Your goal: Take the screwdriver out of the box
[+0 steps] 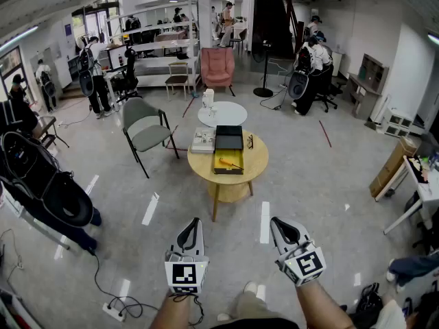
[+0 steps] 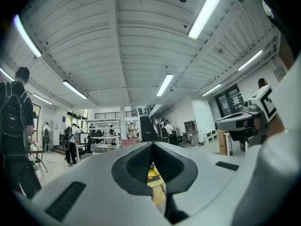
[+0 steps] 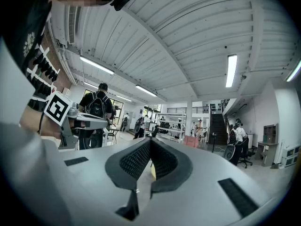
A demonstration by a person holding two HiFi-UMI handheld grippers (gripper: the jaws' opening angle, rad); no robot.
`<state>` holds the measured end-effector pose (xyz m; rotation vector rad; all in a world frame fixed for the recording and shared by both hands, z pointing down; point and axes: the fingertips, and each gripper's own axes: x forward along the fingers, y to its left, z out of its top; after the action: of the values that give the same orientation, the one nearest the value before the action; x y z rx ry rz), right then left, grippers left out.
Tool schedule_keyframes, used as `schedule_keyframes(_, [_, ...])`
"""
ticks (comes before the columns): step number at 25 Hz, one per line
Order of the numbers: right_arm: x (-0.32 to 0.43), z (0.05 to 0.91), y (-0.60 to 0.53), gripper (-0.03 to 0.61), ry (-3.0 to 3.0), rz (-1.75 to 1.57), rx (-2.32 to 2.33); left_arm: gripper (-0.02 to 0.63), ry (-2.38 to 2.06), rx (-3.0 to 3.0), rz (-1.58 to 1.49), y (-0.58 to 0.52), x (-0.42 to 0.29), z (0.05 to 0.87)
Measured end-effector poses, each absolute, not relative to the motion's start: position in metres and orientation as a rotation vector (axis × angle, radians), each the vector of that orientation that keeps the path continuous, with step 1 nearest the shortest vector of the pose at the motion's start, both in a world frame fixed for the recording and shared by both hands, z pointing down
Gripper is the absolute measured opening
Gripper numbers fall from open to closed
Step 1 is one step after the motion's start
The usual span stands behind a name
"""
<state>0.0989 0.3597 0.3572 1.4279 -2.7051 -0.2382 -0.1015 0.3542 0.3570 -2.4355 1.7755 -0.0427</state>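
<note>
Ahead of me stands a round table. On it lies an open box with the screwdriver inside. A book lies behind-left of it, glasses behind-right. A chair stands left of the table.

the screwdriver has an orange handle and lies in a black box with a yellow inside. the round table is pale wood. the left gripper and right gripper are light grey, with black dotted pads and black-and-white square markers. the armchair is pink.
</note>
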Motion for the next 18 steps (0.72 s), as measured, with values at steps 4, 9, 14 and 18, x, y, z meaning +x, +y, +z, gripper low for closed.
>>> schedule_keyframes(4, [0.109, 0.357, 0.348, 0.014, -2.689, -0.238, 1.446, 0.013, 1.776, -2.431, -0.071, 0.351, -0.104, 0.361])
schedule_keyframes(9, [0.11, 0.355, 0.32, 0.015, -2.675, -0.263, 1.472, 0.013, 1.782, -2.453, -0.087, 0.328, -0.105, 0.369])
schedule_keyframes(14, [0.11, 0.368, 0.299, 0.015, -2.664, -0.235, 1.457, 0.012, 1.769, -2.468, -0.106, 0.31, -0.105, 0.381])
schedule_keyframes(18, [0.123, 0.373, 0.278, 0.015, -2.645, -0.198, 1.474, 0.014, 1.781, -2.498, -0.105, 0.291, -0.103, 0.386])
